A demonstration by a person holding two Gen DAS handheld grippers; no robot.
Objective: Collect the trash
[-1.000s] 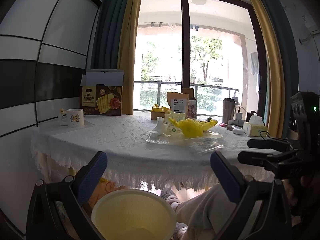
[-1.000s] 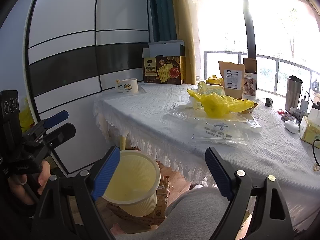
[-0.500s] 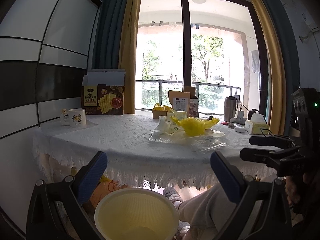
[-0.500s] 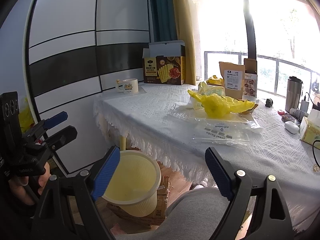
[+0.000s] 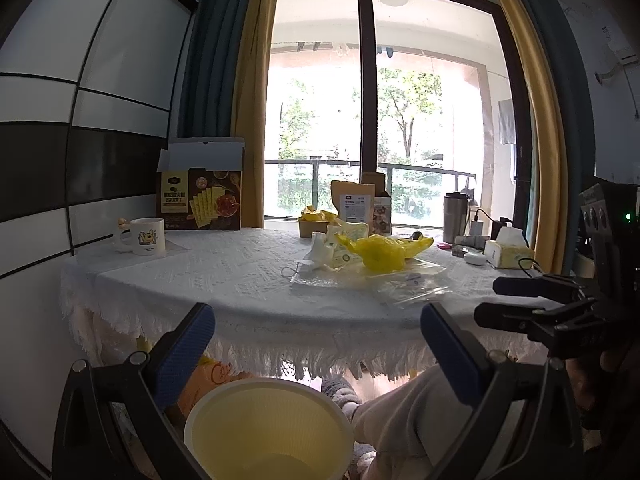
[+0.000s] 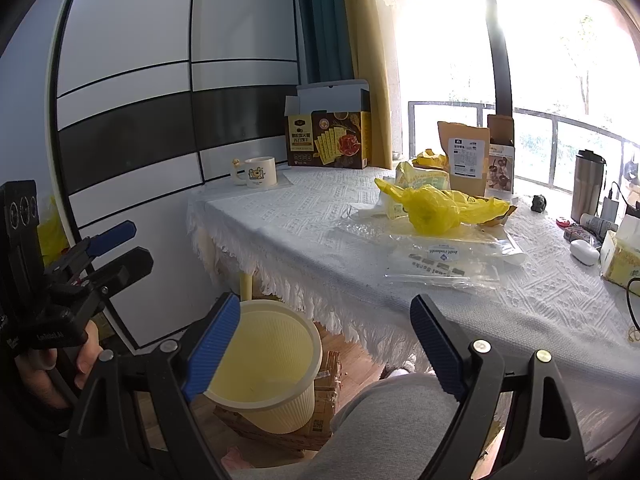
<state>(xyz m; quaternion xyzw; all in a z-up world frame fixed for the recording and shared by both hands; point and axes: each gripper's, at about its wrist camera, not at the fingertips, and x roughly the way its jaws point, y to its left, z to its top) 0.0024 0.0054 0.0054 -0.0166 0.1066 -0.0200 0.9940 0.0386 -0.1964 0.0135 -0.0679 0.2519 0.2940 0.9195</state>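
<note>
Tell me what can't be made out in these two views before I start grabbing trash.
- Yellow bin: its bottom, cut off by the left view's lower edge.
- Yellow plastic bag: any contents, hidden by its crumpled film.
- Brown pouch: label text too small.
- Window side of the table: washed out by glare, right view.

bin (image 6: 276,364) below table (image 6: 304,240) edge
</note>
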